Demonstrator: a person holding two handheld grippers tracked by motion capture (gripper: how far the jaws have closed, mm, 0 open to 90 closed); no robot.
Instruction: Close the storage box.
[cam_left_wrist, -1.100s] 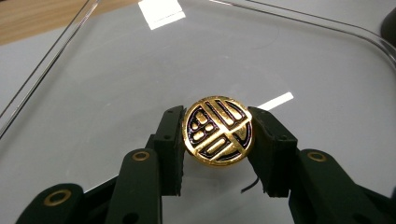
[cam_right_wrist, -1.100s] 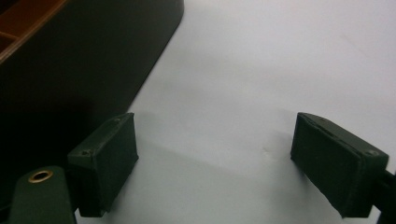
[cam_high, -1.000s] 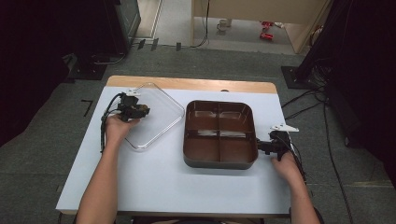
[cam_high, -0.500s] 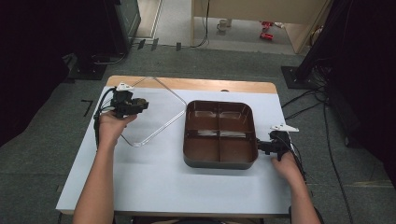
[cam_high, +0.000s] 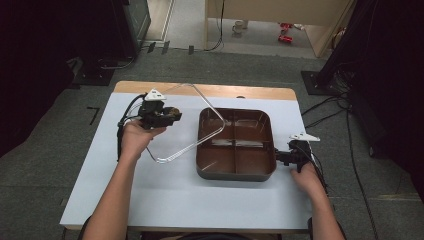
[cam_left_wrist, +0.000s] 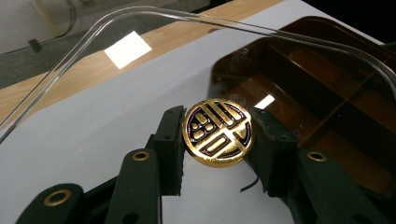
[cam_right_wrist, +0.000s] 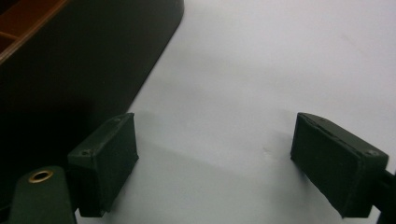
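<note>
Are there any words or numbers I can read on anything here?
No readable words or numbers.
The gold knob on the clear lid, clamped in the left gripper, bears a raised round emblem, not plain letters.
The brown tray and the right gripper carry no label.

The counter (cam_high: 165, 200) has a pale grey-white top with a strip of bare wood along its far edge. A dark brown tray (cam_high: 236, 143) with four compartments sits directly on it, right of the middle and toward the far half. From the right gripper view, the tray's dark outer wall (cam_right_wrist: 84, 60) meets the pale surface (cam_right_wrist: 261, 70), casting a soft shadow.
</note>
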